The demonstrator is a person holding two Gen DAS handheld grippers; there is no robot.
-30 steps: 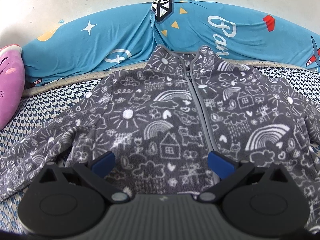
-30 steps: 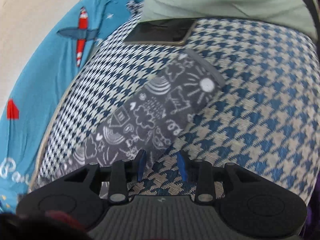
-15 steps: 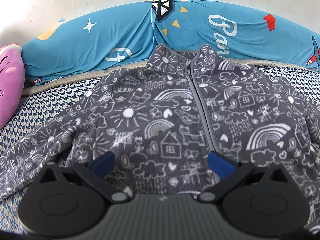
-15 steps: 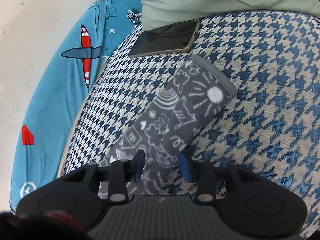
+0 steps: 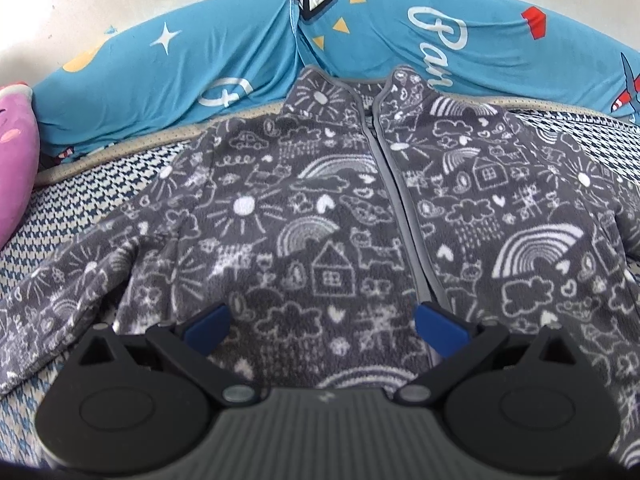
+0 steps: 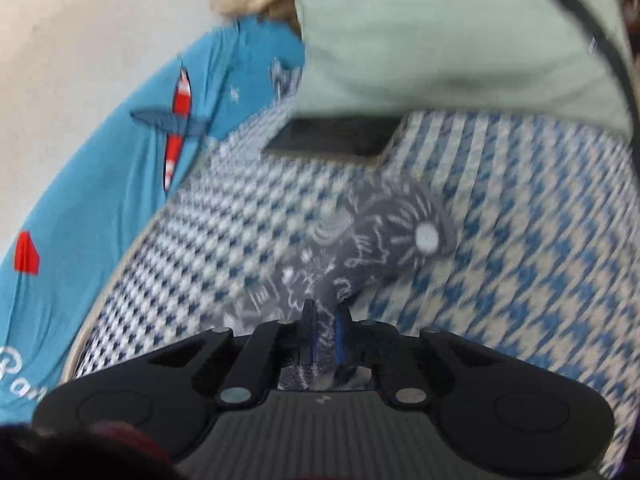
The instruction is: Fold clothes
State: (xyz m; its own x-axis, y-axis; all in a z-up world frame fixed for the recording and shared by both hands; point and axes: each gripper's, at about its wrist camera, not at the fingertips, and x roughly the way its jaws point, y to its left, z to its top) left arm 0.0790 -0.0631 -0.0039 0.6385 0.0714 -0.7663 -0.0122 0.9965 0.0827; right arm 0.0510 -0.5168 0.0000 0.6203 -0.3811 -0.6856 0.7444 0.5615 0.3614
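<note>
The right gripper (image 6: 325, 330) has just closed, and its jaws now pinch the sleeve (image 6: 372, 240) of the jacket (image 5: 340, 220) partway along its length. The left gripper (image 5: 326, 326) hangs wide open above the jacket's lower front, holding nothing. The jacket lies flat, zipped, face up on the bed (image 6: 540, 220), collar toward the blue pillow (image 5: 200, 60). Step in hand: the first sleeve fold. Next, the sleeve likely needs lifting and carrying inward across the chest.

The sleeve (image 6: 360, 248) ahead of the right claw (image 6: 325, 334) is motion-blurred; the dark flat object (image 6: 336, 138) beyond it cannot be identified.
</note>
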